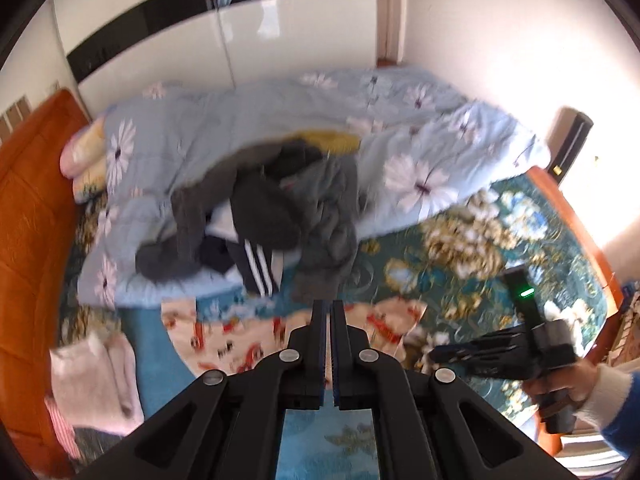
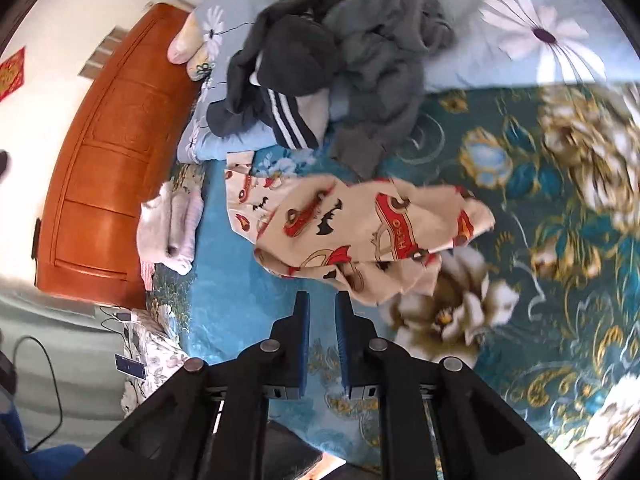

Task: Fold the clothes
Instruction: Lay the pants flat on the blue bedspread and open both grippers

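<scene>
A cream garment printed with red cars and black bats lies crumpled on the teal floral bedspread; it also shows in the left wrist view. My left gripper hovers above its near edge, jaws almost closed with a thin gap, nothing visibly between them. My right gripper is slightly open and empty, just short of the garment's near edge; it also shows in the left wrist view. A heap of dark grey clothes, one with white stripes, lies beyond on the quilt.
A light blue flowered quilt covers the far half of the bed. Folded pink and white clothes are stacked at the left by the orange wooden headboard. A white wardrobe stands behind the bed.
</scene>
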Available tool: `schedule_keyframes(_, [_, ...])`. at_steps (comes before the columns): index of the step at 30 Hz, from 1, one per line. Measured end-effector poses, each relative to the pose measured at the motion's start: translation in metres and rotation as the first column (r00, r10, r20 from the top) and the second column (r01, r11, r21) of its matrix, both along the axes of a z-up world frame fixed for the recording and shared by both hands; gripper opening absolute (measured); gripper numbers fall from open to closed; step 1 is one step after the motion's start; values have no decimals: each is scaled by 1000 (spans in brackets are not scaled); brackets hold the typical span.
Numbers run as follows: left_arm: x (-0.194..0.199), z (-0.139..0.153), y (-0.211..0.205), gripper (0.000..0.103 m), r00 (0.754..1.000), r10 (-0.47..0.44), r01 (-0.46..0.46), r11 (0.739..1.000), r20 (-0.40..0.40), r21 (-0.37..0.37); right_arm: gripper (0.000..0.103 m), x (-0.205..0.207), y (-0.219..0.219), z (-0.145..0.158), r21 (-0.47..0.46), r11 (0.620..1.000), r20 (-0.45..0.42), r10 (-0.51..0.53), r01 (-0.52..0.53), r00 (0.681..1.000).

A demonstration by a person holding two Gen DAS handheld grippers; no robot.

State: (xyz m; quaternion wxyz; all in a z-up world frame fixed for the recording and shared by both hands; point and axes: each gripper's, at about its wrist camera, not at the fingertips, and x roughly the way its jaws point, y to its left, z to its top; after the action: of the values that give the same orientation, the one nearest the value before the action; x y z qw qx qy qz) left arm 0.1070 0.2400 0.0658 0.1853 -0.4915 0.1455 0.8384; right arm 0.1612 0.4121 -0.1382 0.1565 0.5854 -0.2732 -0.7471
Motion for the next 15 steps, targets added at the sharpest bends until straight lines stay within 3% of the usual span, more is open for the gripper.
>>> schedule_keyframes(3, [-2,-42,-12,2,992,76,-73,997,103,-31,14,16,16,-17,0,997,65,-78,78,995])
schedule_keyframes(7, [-4,-99,-39,3,947,206,-204,978,245,-35,18,36,47,-47,-57,967,181,-236,249,955])
schedule_keyframes(10, [-6,-141,-60,4,895,290,-300,954,340,-23,43,45,65,-65,-123,911,248,-355,392,902])
schedule_keyframes(12, [-6,-167,-68,8,864,330,-346,938,380,-28,44,45,75,-79,-163,860,289,-427,484,857])
schedule_keyframes(15, [-7,-201,-72,23,835,355,-380,925,421,-27,50,40,84,-94,-178,788,329,-516,589,791])
